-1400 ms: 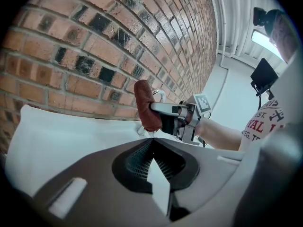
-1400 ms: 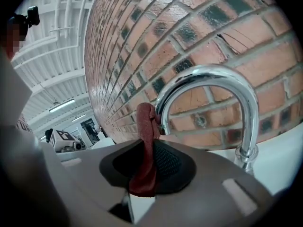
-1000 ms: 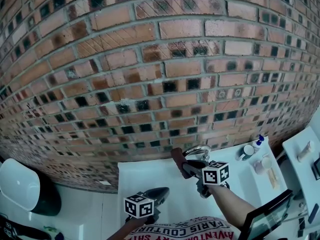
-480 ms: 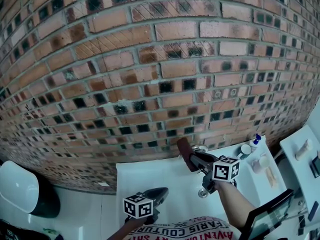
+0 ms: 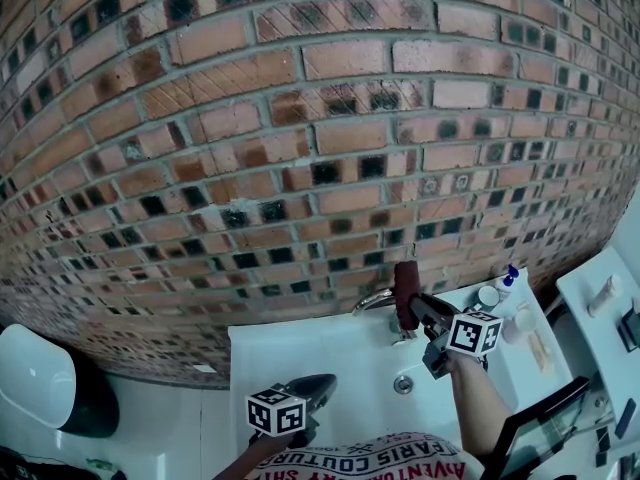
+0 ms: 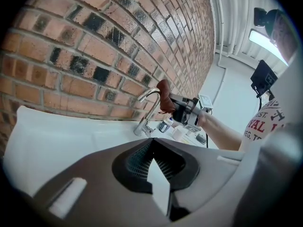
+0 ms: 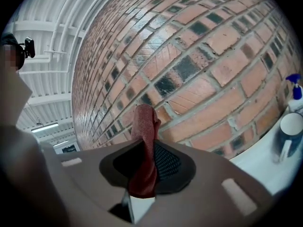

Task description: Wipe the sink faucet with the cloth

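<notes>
A dark red cloth [image 5: 405,293] stands upright in my right gripper [image 5: 415,310], which is shut on it. The cloth sits against the top of the curved chrome faucet [image 5: 372,300] at the back of the white sink [image 5: 300,348]. From the left gripper view the cloth [image 6: 164,96] hangs on the spout end of the faucet [image 6: 146,111], with the right gripper [image 6: 173,103] behind it. The right gripper view shows only the cloth [image 7: 145,145] against the brick wall. My left gripper [image 5: 322,383] hovers low over the sink's front, shut and holding nothing.
A brick wall [image 5: 320,148] rises right behind the sink. A mug [image 5: 488,297], a spray bottle [image 5: 512,279] and small items stand on the ledge at right. A drain [image 5: 403,383] lies in the basin. A white rounded object [image 5: 35,373] sits far left.
My right gripper has carried the cloth rightward and up along the faucet, from its left side to its right end. The left gripper has stayed put.
</notes>
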Available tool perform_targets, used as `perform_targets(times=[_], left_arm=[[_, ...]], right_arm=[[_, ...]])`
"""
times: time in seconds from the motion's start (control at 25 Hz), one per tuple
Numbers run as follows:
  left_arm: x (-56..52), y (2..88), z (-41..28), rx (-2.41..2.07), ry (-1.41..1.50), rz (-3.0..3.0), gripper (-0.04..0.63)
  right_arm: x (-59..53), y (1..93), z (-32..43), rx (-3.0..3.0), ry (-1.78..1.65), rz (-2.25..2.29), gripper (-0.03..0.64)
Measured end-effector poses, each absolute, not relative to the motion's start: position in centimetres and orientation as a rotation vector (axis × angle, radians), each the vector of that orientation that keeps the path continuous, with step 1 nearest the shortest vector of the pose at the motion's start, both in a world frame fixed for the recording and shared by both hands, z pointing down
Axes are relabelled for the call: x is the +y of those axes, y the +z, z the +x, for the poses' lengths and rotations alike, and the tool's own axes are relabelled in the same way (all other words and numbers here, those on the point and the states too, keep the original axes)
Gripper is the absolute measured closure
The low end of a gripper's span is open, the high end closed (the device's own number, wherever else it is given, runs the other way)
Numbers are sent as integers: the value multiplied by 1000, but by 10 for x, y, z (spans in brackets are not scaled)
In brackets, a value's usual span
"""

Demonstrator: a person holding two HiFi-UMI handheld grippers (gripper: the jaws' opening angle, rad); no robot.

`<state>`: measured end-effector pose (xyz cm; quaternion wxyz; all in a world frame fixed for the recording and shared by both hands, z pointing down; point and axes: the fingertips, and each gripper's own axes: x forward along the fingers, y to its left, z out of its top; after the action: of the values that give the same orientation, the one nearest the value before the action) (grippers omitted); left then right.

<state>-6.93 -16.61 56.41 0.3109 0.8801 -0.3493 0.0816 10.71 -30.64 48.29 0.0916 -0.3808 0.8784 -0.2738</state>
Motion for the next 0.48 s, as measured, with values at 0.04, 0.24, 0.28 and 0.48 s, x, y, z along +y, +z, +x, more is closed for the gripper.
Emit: perform_targets(times=[0.04, 0.24, 0.28, 0.48], left_arm=[[-166, 564, -69, -922, 216, 2324, 595], [-168, 568, -74, -931, 214, 2313, 595], [-168, 569, -74, -931, 215, 2310, 595], [-166, 571, -71, -923, 221, 2304, 595]], right_arm=[[-307, 486, 111, 2600, -817, -1144, 553], [-313, 510, 128, 2537, -876, -1217, 554], [-314, 516, 130, 2529, -890, -1226, 554], [-320, 560, 144, 2505, -996, -1346, 555]])
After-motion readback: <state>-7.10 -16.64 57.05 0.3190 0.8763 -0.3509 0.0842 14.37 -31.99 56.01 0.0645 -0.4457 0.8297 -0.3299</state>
